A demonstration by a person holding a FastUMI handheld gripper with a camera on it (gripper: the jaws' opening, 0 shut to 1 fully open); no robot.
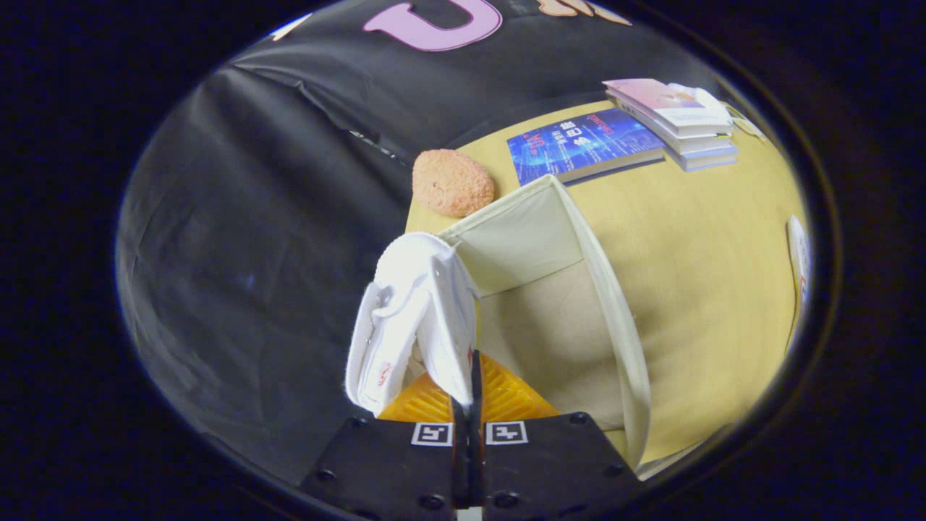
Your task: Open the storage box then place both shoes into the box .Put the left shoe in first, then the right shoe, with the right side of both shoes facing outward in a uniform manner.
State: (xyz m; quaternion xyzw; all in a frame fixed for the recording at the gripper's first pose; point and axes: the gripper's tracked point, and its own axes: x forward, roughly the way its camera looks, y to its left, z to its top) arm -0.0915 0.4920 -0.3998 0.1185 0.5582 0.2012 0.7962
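gripper [469, 394] up in the air, both fingers pointing forward and pressed almost together, only a thin slit between them. they pinch a thin edge of the white shoe [416, 318], which hangs off the tips, up and to their left. the two finger bases sit side by side, each carrying a square marker.

Staged recording booth, not a lived-in room: black cloth wall [239, 239] hung behind a yellow bench [709, 239]; stacked books [680, 116] lay on the bench.
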